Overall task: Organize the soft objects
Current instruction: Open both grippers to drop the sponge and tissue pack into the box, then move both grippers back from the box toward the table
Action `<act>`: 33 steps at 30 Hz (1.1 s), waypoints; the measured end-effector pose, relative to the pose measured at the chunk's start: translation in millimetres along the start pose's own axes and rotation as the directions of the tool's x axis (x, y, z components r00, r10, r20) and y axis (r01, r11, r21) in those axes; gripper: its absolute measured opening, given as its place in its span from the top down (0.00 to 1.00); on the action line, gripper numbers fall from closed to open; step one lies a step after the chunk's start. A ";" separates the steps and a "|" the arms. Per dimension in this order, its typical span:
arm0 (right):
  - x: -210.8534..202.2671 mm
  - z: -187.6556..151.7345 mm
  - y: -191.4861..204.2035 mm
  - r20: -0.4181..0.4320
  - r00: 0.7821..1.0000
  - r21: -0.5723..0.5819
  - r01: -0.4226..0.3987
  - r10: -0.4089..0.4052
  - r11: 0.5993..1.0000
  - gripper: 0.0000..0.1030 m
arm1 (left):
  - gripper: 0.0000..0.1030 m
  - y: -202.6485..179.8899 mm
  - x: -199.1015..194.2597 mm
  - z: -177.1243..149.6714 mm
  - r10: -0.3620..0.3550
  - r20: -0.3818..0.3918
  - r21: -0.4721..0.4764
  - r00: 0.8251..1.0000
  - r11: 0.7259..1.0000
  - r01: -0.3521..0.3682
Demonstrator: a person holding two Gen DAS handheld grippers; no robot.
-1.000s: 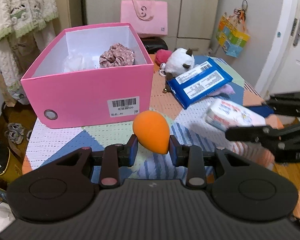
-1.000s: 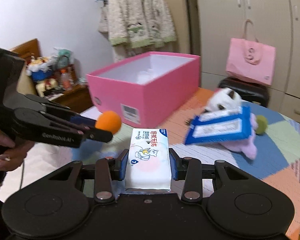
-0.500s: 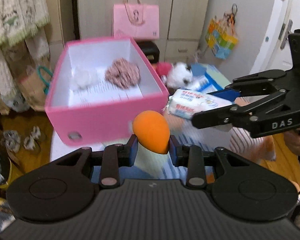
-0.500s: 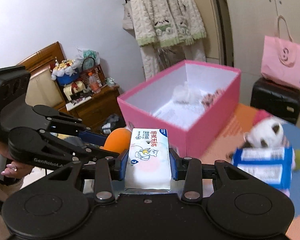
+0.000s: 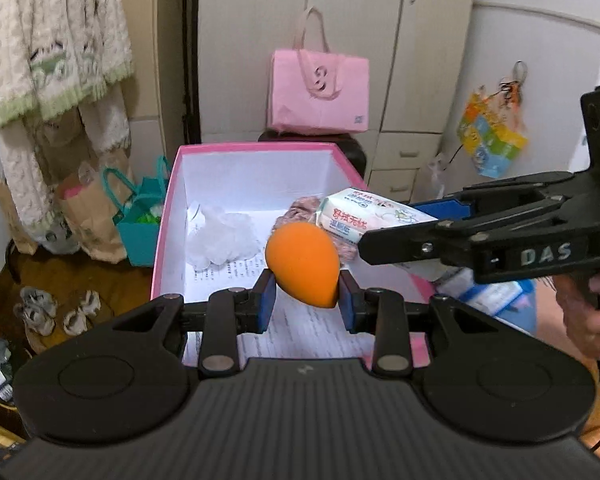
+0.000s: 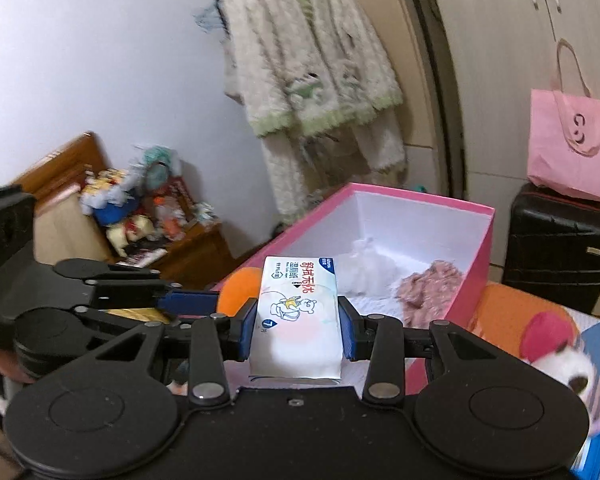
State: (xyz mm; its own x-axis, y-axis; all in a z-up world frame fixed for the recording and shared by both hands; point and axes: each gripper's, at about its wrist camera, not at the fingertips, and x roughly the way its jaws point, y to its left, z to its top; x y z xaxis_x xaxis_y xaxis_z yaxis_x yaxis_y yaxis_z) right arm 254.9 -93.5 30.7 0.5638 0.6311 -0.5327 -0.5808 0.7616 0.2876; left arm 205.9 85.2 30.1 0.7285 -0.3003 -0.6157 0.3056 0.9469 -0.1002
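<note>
My left gripper (image 5: 303, 302) is shut on an orange egg-shaped sponge (image 5: 302, 262) and holds it over the near end of the open pink box (image 5: 166, 216). My right gripper (image 6: 298, 330) is shut on a white tissue pack (image 6: 296, 316), held above the box's near right edge; the pack also shows in the left wrist view (image 5: 370, 216). Inside the box lie a pink scrunchie (image 6: 430, 286) and a white fluffy item (image 5: 222, 236) on a printed sheet.
A white plush toy (image 6: 560, 360) with a pink part lies on the patterned tablecloth (image 6: 504, 304) right of the box. A pink bag (image 5: 318, 92) sits on a black suitcase (image 6: 560, 252) behind. A cardigan (image 6: 312, 64) hangs left; shoes (image 5: 54, 308) lie on the floor.
Both grippers have risen and moved forward, from low over the table in front of the box to over its open top, each still holding its object.
</note>
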 end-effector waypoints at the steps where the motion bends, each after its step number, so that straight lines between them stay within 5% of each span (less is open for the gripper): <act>1: 6.0 0.9 -3.3 -0.004 1.000 0.007 0.016 -0.016 1.000 0.56 | 0.69 4.1 6.4 2.4 -0.014 -0.018 0.003 1.000 1.000 0.014; 9: 55.3 6.0 -37.2 -0.089 0.996 0.091 0.029 -0.021 0.995 0.56 | 0.69 14.8 60.1 19.5 0.058 -0.135 0.069 0.989 0.996 -0.049; 18: 86.0 16.8 -32.1 -0.185 0.980 -0.055 0.063 -0.073 0.996 0.54 | 0.66 16.8 91.7 23.9 0.137 -0.249 0.115 0.959 0.987 -0.111; 27: 52.7 15.6 -18.6 -0.128 0.987 -0.138 0.076 -0.094 0.988 0.49 | 0.48 12.4 63.1 21.6 0.160 -0.186 0.145 0.969 0.980 -0.134; 33: 18.9 7.9 4.9 -0.122 0.981 -0.232 0.119 -0.150 0.965 0.49 | 0.46 3.6 24.4 15.6 0.172 -0.146 0.184 0.974 0.972 -0.144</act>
State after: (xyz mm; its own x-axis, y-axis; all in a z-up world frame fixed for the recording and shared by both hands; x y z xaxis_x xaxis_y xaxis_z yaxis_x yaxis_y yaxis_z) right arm 267.4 -76.6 28.3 0.5686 0.4873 -0.6628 -0.6301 0.7759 0.0298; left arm 234.3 79.5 26.9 0.6729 -0.1127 -0.7311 0.3051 0.9426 0.1356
